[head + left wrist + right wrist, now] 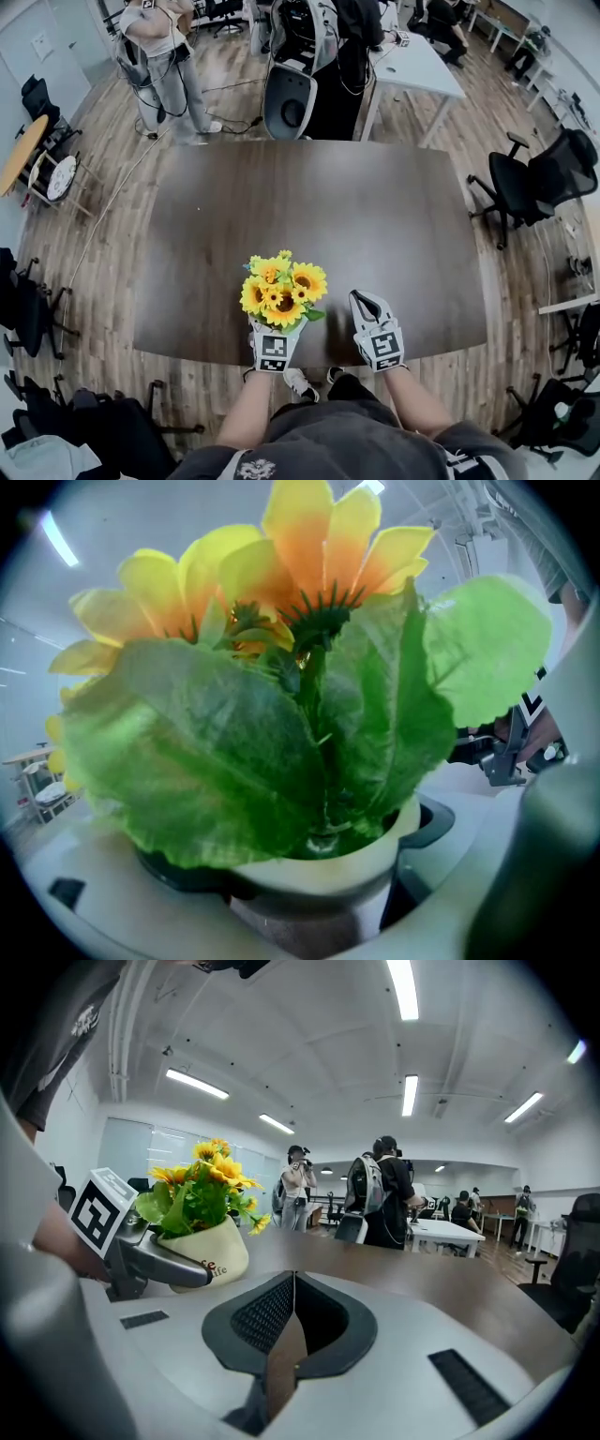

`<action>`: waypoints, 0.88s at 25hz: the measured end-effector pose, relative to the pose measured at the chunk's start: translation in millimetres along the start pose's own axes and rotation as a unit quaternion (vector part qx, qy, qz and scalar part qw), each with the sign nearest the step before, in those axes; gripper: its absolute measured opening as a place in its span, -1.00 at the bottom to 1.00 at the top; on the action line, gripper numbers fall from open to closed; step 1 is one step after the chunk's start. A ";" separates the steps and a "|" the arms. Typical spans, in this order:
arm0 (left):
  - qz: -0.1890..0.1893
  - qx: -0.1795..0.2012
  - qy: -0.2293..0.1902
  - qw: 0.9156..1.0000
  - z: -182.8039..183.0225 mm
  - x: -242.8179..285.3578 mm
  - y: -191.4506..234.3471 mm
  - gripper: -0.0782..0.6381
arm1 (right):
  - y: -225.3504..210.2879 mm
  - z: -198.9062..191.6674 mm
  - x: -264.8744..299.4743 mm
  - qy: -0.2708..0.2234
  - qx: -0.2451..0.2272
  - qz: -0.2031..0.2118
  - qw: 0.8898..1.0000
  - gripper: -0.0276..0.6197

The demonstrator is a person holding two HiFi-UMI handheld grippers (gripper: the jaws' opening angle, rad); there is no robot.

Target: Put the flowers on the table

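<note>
So your left gripper (275,330) holds the flowers (283,289) by the pot (208,1252), probably light, top-heavy; right gripper (364,302) closed, empty.

One flower pot (283,287); two tools: left tool (280,325), right tool (365,303); one brown table (375,216).

Glossy cream pot (208,1255), matt cloth-like flowers (281,289) — and a smooth, dark wood worktop (375,225), softly sheened.
</note>
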State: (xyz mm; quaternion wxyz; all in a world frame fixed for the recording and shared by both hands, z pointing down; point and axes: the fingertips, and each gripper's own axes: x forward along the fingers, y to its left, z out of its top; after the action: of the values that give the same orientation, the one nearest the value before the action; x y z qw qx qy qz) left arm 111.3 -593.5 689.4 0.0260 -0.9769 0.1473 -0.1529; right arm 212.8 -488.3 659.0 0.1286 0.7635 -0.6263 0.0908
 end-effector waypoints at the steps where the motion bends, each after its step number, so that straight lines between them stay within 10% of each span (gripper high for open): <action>1: -0.001 0.003 0.002 1.000 -3.7 4.0 -1.7 0.73 | -2.7 -4.4 1.6 0.003 0.004 -0.001 1.000 -0.84; 22: -0.019 -0.023 0.058 0.998 -61.2 38.8 -31.7 0.73 | -14.5 -53.9 -0.6 0.038 0.049 -0.025 0.998 -0.84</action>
State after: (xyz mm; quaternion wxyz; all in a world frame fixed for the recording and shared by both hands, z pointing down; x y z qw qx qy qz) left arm 136.7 -575.1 762.0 -0.0083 -0.9694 0.1335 -0.2061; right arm 228.0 -468.4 708.8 0.1167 0.7805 -0.5964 0.1469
